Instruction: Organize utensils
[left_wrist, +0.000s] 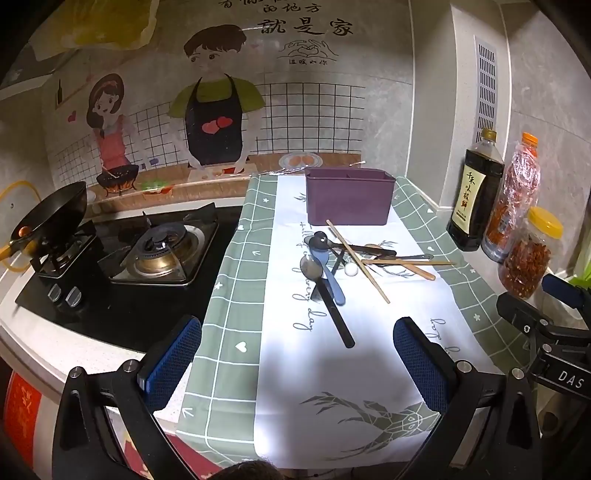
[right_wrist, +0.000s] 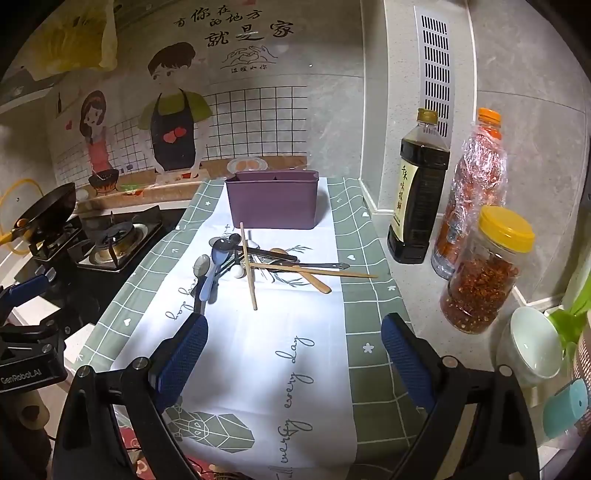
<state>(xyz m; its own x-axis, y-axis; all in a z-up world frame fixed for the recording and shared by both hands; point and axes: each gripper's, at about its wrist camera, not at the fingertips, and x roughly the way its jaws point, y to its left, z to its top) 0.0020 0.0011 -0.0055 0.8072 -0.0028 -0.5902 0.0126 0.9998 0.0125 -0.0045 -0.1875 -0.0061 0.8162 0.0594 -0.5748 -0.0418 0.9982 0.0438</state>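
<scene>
A purple utensil holder (left_wrist: 349, 195) (right_wrist: 272, 199) stands at the far end of the white and green cloth (left_wrist: 332, 369) (right_wrist: 258, 350). In front of it lies a loose pile of utensils (left_wrist: 351, 258) (right_wrist: 251, 264): metal spoons, a blue-handled spoon (left_wrist: 328, 273) (right_wrist: 209, 280), a black-handled spoon (left_wrist: 334, 314), wooden chopsticks (left_wrist: 358, 262) (right_wrist: 248, 266) and a wooden spoon (right_wrist: 306, 277). My left gripper (left_wrist: 297, 354) is open and empty, near the front of the cloth, short of the pile. My right gripper (right_wrist: 293, 350) is open and empty, also short of the pile.
A gas stove (left_wrist: 159, 251) (right_wrist: 114, 243) with a black pan (left_wrist: 51, 214) (right_wrist: 48, 210) is at the left. A soy sauce bottle (left_wrist: 476, 195) (right_wrist: 419, 192), a wrapped bottle (left_wrist: 513, 203) (right_wrist: 469, 195) and a chilli jar (left_wrist: 532, 254) (right_wrist: 484, 273) stand at the right. A white bowl (right_wrist: 532, 347) lies at right.
</scene>
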